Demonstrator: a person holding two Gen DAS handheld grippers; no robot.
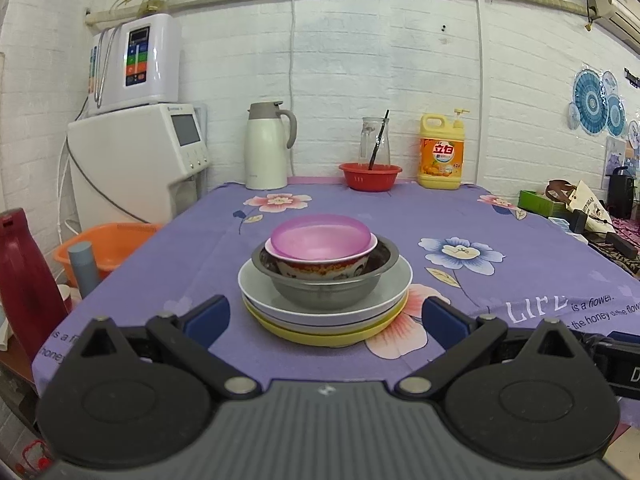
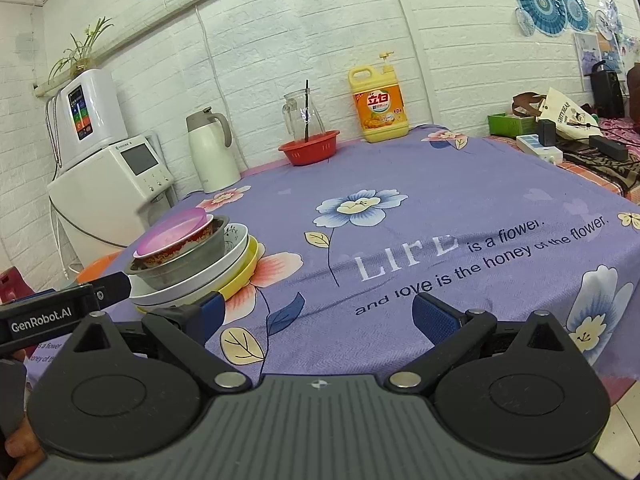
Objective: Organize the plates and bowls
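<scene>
A stack of dishes is seen at the centre of the left wrist view, on the purple flowered surface (image 1: 460, 216). A yellow plate (image 1: 320, 334) lies at the bottom, a white plate (image 1: 384, 286) on it, then a steel bowl (image 1: 324, 292), a patterned bowl (image 1: 320, 269) and a pink bowl (image 1: 320, 238) nested on top. The left gripper (image 1: 326, 314) is held just before the stack, its fingers (image 1: 208, 312) spread wide to either side of the plates and nothing gripped. In the right wrist view the stack sits at the left middle of the frame. The right gripper (image 2: 316, 314) is held wide open and empty over the cloth, its left finger (image 2: 210, 312) just beside the plates' edge. A jug (image 1: 266, 146), a red basket (image 1: 370, 176) and a detergent bottle (image 1: 440, 152) are lined along the far wall.
</scene>
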